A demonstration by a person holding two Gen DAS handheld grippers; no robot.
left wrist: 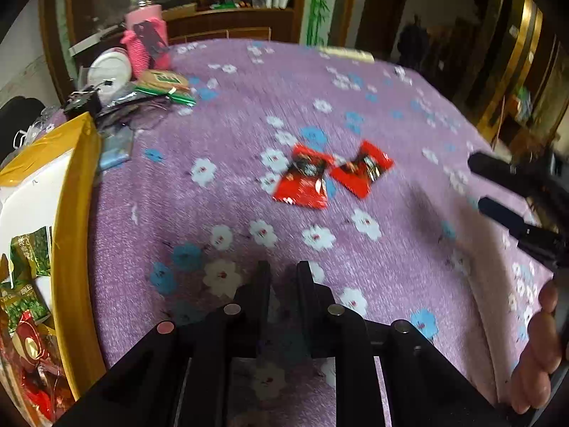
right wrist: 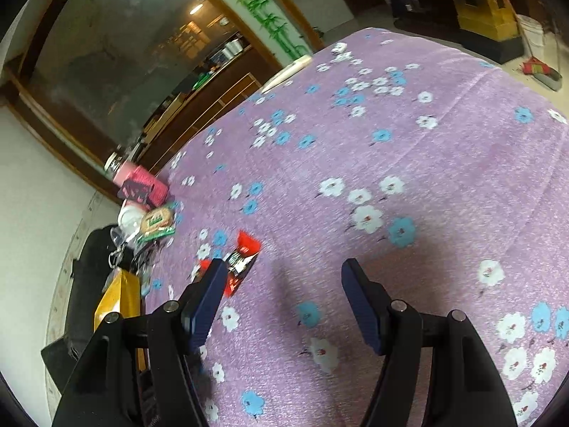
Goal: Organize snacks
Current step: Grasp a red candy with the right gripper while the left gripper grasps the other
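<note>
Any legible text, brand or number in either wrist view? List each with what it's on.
Nothing reads cleanly.
Red snack packets: dark label, print blurred.
Round green-labelled pack: white lettering, too blurred.
Green packets in yellow-rimmed box: characters too small to read.
Pink bottle: dark tag, no legible text.

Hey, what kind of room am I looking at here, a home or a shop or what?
Most likely a living or dining room in a home. A table under a purple floral tablecloth holds household clutter, including a bottle in a pink knitted sleeve. Behind it stands a wooden sideboard, and a broom lies on the floor.
</note>
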